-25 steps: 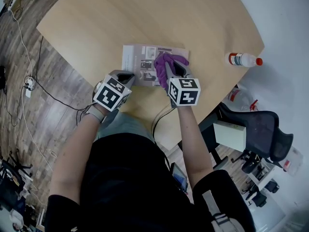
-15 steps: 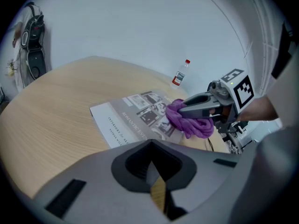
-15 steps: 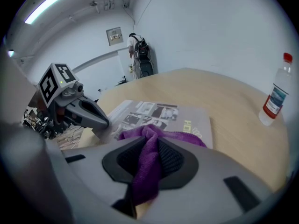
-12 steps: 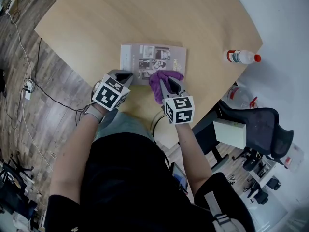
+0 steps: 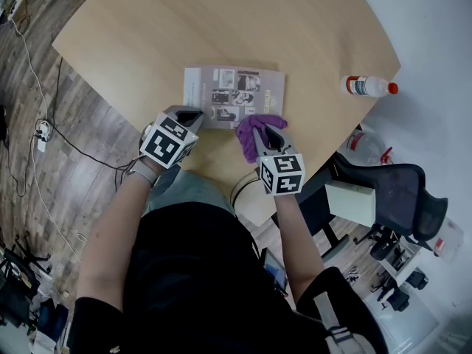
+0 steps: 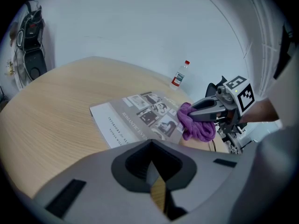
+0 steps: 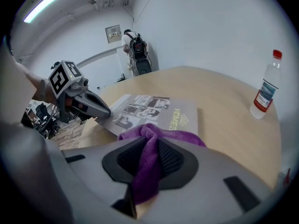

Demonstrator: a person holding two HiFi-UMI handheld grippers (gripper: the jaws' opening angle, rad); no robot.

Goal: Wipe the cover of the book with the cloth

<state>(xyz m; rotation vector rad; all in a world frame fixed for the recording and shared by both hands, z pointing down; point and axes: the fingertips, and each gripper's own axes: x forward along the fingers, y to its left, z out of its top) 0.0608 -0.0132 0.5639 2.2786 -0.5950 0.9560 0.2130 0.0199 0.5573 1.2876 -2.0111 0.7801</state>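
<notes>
Item under inspection: a thin grey book with photographs on its cover (image 5: 225, 87). It lies flat and closed on the light wooden tabletop (image 5: 221, 21), near the person's edge.

The left gripper (image 5: 194, 116) has its jaws fully together with nothing between them. Its tip sits at the book's near left corner, apparently pressing there. This is judged a bracing hold, so the book does not slide under the wiping strokes.

The right gripper (image 5: 267, 130) is clamped narrowly on a bunched purple cloth (image 5: 251, 135), with a fold running up between the jaws. The wad hangs below the tip, so that fabric rather than gripper meets the cover. It overlaps the book's near right corner and spills onto the tabletop beside it.

A clear plastic bottle with a red cap (image 5: 366, 88) stands well apart to the right, outside the wiping area.

Wiping is judged in progress, with much of the cover exposed.
</notes>
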